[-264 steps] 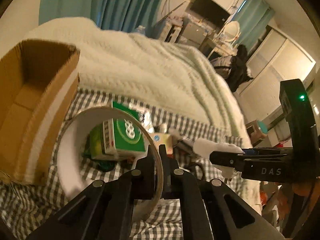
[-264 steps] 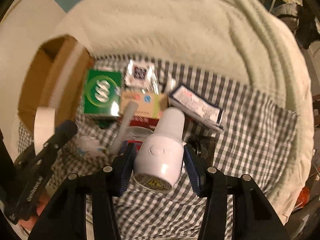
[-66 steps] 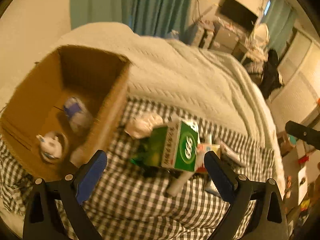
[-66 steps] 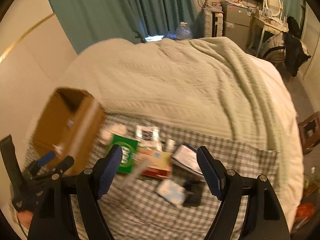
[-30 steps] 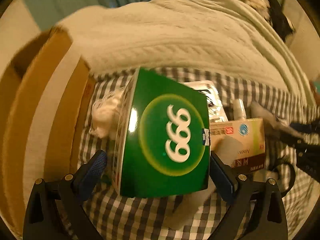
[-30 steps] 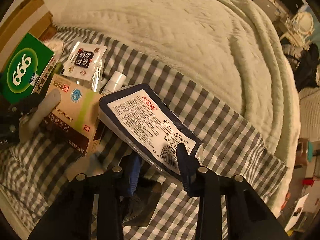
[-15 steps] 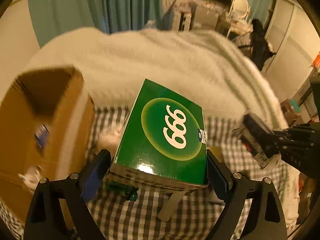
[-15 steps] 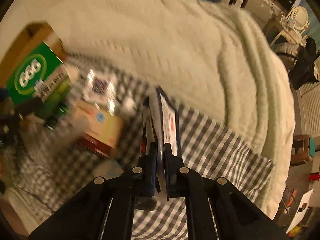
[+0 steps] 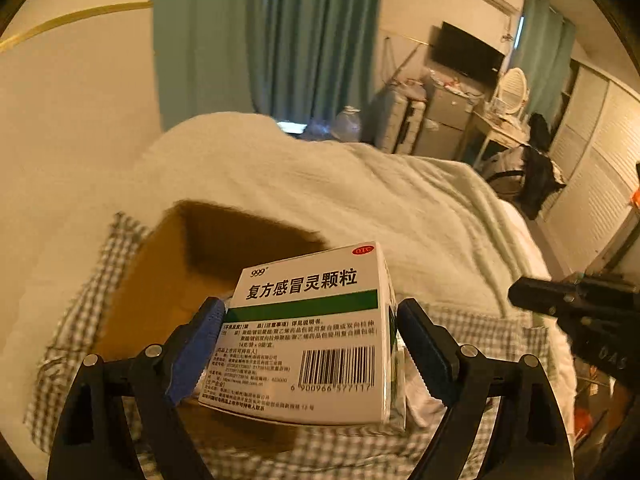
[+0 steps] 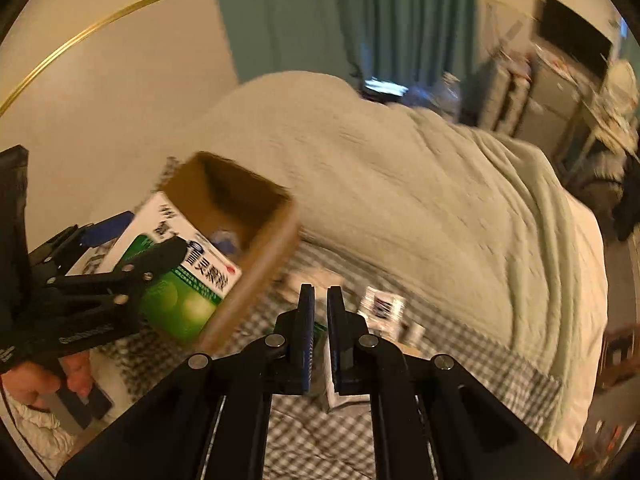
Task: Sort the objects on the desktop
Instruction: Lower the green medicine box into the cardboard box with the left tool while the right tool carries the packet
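My left gripper (image 9: 308,344) is shut on a green and white medicine box (image 9: 308,336) and holds it above the open cardboard box (image 9: 160,288). The right wrist view shows the same medicine box (image 10: 176,272) over the cardboard box (image 10: 256,248), held in the left gripper (image 10: 132,240). My right gripper (image 10: 318,320) is nearly closed with a thin dark gap between the jaws; whether the tissue pack is still in it I cannot tell. A white item (image 10: 340,396) lies just below its fingers.
Several small packets (image 10: 384,308) lie on the checked cloth (image 10: 320,440) right of the cardboard box. A pale green blanket (image 10: 440,200) covers the bed behind. Wall to the left; dresser and TV at the far right.
My left gripper has lifted the medicine box, tipped it white side up and carried it left over the cardboard box. My right gripper has swung toward the box; the tissue pack no longer shows between its jaws.
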`<state>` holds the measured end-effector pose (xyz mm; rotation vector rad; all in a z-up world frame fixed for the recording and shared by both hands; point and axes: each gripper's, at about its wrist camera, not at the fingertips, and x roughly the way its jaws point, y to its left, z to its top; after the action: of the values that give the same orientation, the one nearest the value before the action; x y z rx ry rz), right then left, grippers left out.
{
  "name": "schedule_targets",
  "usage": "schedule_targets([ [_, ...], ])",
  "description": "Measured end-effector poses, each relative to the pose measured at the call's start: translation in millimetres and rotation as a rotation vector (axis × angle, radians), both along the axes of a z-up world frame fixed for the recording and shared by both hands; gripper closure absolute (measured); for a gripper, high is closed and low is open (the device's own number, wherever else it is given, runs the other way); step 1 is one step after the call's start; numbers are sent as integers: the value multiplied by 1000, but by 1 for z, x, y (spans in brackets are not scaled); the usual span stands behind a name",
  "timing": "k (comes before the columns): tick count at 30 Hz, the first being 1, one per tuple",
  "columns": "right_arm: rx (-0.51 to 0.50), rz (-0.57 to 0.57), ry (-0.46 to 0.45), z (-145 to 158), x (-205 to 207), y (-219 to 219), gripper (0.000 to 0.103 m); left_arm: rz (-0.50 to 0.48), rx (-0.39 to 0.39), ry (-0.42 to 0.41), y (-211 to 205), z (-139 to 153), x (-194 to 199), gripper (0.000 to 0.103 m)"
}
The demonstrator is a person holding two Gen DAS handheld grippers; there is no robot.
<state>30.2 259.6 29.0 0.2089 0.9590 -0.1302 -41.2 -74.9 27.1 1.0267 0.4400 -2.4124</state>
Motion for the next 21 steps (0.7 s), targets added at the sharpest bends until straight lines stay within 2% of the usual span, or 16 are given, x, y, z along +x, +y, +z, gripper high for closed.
schedule_targets([
  [2, -31, 47, -6, -6, 9, 24, 96, 9, 37, -24, -15, -11, 9, 15],
  [4, -61, 84, 40, -29, 19, 37, 95, 21, 70, -39, -27, -23, 17, 15],
  [7, -77, 117, 141, -71, 24, 40, 77, 8, 75, -64, -37, -38, 22, 15],
  [9, -112, 166, 206, -101, 28, 41, 56, 18, 96, -75, -47, -48, 22, 16],
  [11, -186, 232, 265, -130, 27, 42, 46, 39, 140, -70, -57, -57, 23, 16],
  [13, -205, 253, 326, -155, 26, 34, 44, 52, 157, -66, -66, -62, 27, 16],
  [15, -181, 231, 381, -176, 28, 17, 42, 68, 156, -69, -72, -69, 24, 16],
  [18, -107, 141, 456, -203, 26, -13, 42, 78, 161, -80, -77, -79, 19, 16],
  [21, 38, 6, 514, -224, 16, -45, 42, 70, 141, -106, -75, -87, 12, 16],
])
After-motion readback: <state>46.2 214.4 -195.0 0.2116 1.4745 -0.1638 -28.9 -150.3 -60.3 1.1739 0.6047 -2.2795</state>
